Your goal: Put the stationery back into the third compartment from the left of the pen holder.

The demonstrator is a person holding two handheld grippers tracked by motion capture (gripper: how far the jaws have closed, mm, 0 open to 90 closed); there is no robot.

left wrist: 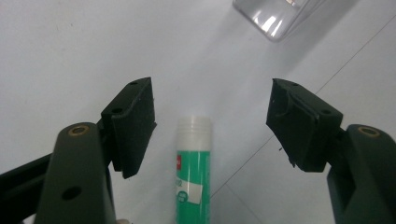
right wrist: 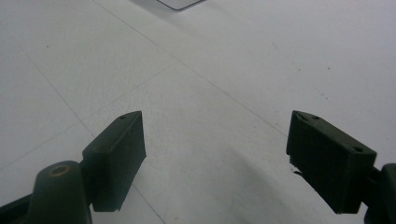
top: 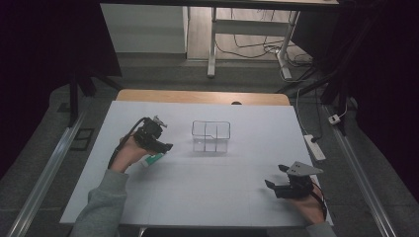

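We saw a green glue stick (left wrist: pixel 193 179) with white cap lying flat toward the worktop's (top: pixel 207 197) left edge, ungrasped, between the left gripper's (left wrist: pixel 212 128) spread jaws. Clear 3-cell organizer (top: pixel 211 136) stood mid-worktop, apparently empty. Right gripper (top: pixel 276 177), near the right front corner, was spread and held nothing.

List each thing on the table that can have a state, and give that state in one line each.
Left gripper: open, jaws either side of the glue stick, not touching it.
Right gripper: open, empty.
Glue stick: capped, lying flat on the table.
Clear organizer: upright, apparently empty.
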